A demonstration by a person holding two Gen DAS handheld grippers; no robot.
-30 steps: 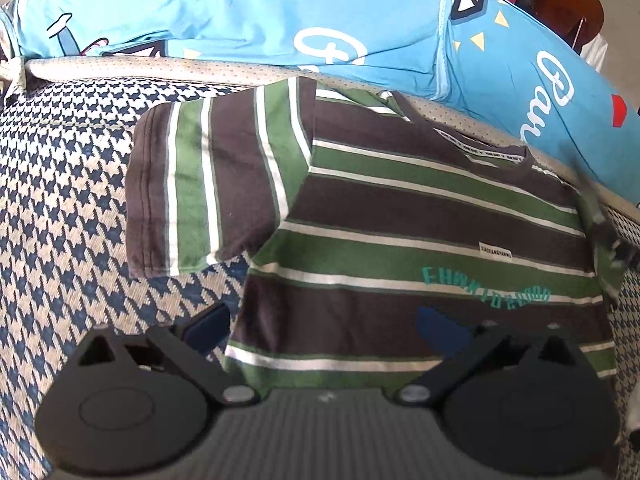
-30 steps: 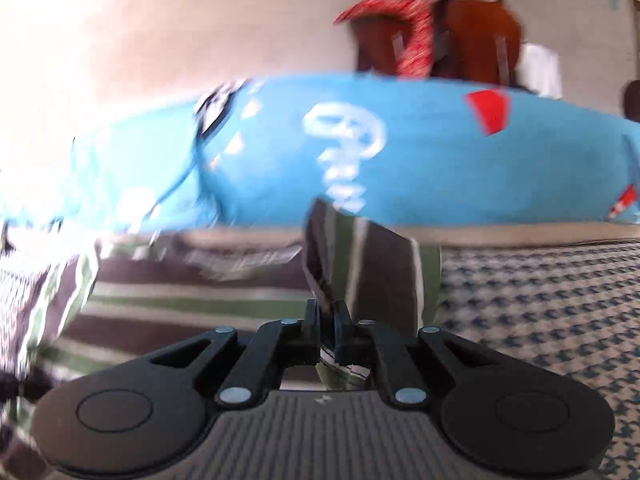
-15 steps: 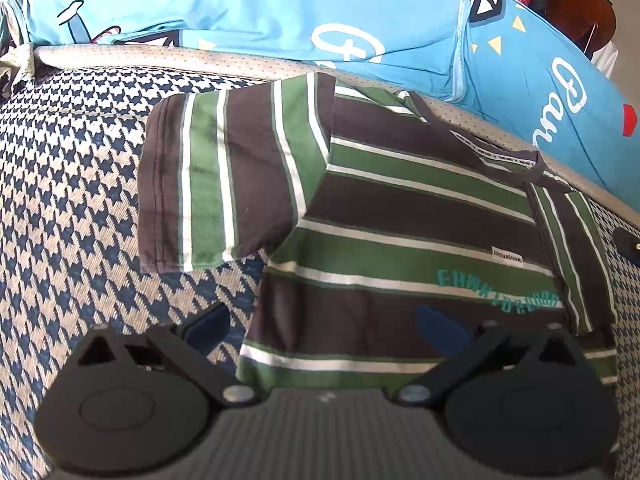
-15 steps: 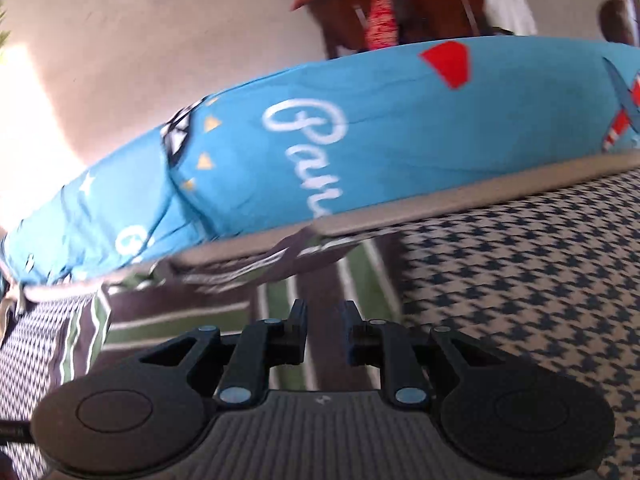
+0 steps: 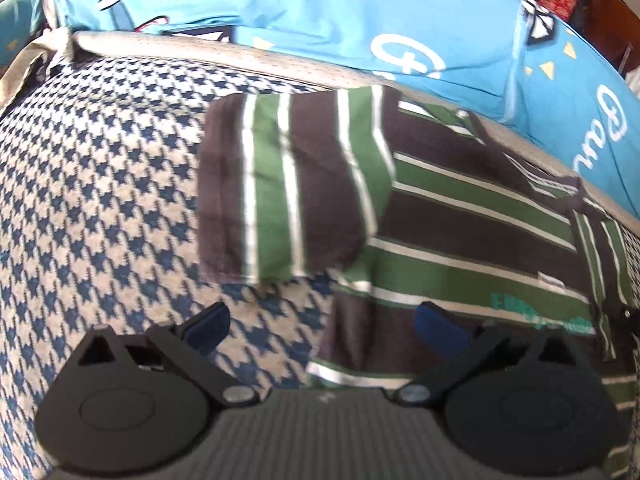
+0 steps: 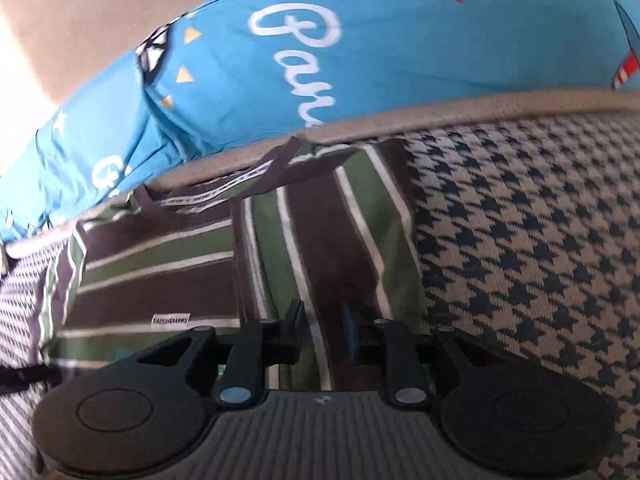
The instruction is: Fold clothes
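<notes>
The left gripper is hovering with its jaws wide and nothing between them. The striped T-shirt is lying flat on the houndstooth bed. The right gripper, jaws just opening and narrowly apart, is above the folded-in sleeve.

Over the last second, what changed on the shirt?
The right gripper carried one sleeve in over the shirt body, laid it folded there and let go: its jaws have just been opening, with cloth below but no pinch. The left gripper shifted slightly. Its jaws stayed wide open over the hem, the other sleeve stayed spread.
</notes>
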